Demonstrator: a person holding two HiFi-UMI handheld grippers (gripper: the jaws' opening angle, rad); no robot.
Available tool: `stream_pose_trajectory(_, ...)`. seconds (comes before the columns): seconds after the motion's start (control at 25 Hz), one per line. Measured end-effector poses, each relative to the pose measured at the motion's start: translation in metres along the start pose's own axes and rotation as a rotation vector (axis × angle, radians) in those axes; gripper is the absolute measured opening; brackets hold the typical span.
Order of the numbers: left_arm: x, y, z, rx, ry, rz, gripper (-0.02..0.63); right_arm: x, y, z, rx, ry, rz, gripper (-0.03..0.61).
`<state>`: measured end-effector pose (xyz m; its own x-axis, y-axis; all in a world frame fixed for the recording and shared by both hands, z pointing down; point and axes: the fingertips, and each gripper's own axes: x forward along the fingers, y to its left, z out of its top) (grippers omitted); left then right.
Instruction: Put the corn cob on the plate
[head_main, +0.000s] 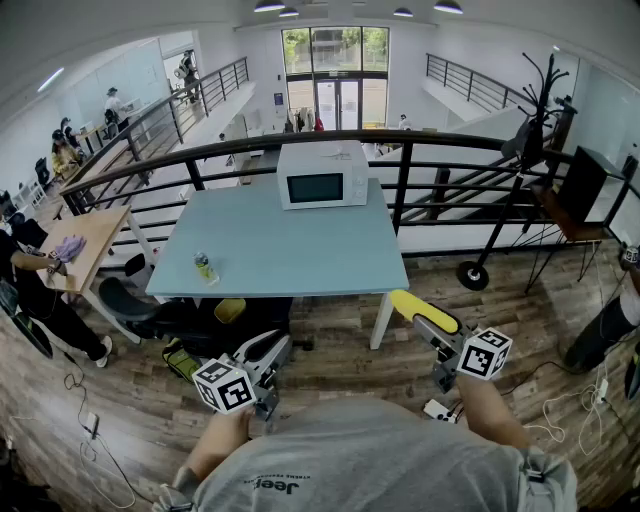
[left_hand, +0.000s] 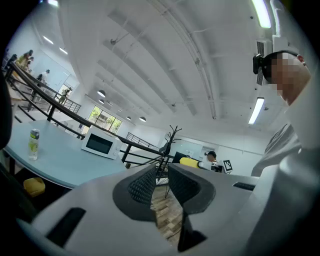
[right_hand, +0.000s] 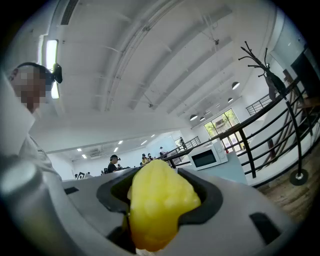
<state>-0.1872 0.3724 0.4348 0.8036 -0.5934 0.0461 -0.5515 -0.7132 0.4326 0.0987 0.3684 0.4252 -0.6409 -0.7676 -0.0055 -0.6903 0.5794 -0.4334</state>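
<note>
Room: an upper level with a wooden floor (head_main: 330, 330), white walls and ceiling lights, looking out over a lower level.
Railing: a black metal railing (head_main: 400, 140) runs just behind the table's far edge.
Table: a light blue table (head_main: 290, 250) with white legs stands on the wooden floor ahead of the person.
Microwave: a white microwave (head_main: 322, 175) sits at the table's far edge, right of its middle, door facing the person.
Drink can: a small drink can (head_main: 205, 268) stands upright near the table's left edge, toward the front.
Under the table: a black office chair (head_main: 150, 310) is tucked in on the left side.
Coat stand: a black coat stand (head_main: 535, 100) rises well right of the table.
Side table: a wooden table (head_main: 90, 240) stands to the left, with a seated person (head_main: 30, 290) beside it.
Right tool: the right tool (head_main: 447, 345) is clamped on the corn cob.
Corn cob: the yellow corn cob (head_main: 422, 310) is off the table, held over the floor in front of the table's right front corner.
Left tool: the left tool (head_main: 272, 350) is below the table's front edge, jaws narrow with a thin gap, nothing in it.
</note>
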Motion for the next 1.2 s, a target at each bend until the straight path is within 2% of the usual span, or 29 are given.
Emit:
stream_pose_trajectory(0.6,0.042,-0.031,-0.007,0.020,0.019,-0.019,0.087,-0.036,-0.027,0.012,-0.011,-0.006,-0.006,0.242)
stream_pose_trajectory(1.2,0.102,-0.095,-0.038,0.017,0.007,0.019,0.087,-0.094,-0.070,0.035,-0.044,0.025,0.075,0.242)
